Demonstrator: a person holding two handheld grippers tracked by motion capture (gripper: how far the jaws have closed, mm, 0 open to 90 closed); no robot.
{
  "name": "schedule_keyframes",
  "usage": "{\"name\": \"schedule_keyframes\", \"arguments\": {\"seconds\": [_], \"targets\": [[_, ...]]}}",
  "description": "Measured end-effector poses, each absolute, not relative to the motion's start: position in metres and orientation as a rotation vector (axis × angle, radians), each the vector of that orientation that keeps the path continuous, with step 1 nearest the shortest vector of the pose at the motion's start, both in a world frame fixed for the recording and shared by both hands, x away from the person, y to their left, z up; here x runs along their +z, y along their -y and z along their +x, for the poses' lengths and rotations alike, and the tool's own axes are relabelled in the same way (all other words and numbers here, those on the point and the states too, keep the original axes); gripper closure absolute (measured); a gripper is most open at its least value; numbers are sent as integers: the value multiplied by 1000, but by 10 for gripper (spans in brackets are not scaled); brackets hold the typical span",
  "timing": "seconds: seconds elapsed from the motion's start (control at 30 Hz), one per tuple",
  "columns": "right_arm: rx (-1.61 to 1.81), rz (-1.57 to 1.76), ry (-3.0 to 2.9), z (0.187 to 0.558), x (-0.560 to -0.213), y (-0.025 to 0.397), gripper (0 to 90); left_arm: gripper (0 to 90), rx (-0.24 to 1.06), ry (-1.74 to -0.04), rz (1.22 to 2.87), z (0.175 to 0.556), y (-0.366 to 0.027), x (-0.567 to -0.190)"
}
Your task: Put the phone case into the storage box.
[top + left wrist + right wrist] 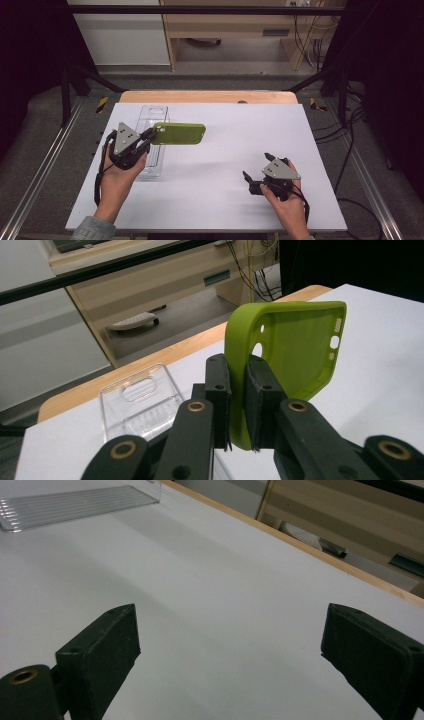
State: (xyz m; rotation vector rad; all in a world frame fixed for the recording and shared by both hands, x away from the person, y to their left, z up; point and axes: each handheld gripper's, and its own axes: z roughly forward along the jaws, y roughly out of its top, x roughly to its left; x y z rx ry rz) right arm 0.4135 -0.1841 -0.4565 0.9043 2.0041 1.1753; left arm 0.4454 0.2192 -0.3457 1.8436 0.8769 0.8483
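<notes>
Far left of the white table (210, 200), a clear plastic tray (152, 116) lies flat with its long side running away from you; in the left gripper view it sits low and left of the jaws (137, 405), its far end toward the wooden table edge (207, 96). Your left gripper (148, 136) sits over the tray's near half, jaws nearly closed and clamped on one short edge of the green phone case (179, 133). The case is lifted off the table, above and just right of the tray. Its long axis runs left to right across the table, free end pointing right, toward the middle. In the left gripper view the case (295, 347) stands on edge with the hollow inside facing the camera, and the camera cutout (257, 350) just above the jaw tips. Nothing lies on the table between the case and your right hand. Your right gripper (256, 167) is well apart, near the front right, jaws wide open and holding nothing, pointing left toward the tray (75, 502).
</notes>
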Motion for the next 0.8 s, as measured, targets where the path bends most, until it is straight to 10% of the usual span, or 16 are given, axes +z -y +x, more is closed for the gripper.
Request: {"name": "schedule_keyframes", "arguments": {"seconds": [0.8], "targets": [[1249,928,-1940,414,-460,201,89,812,946,-881,1877,469,-263,-310]]}}
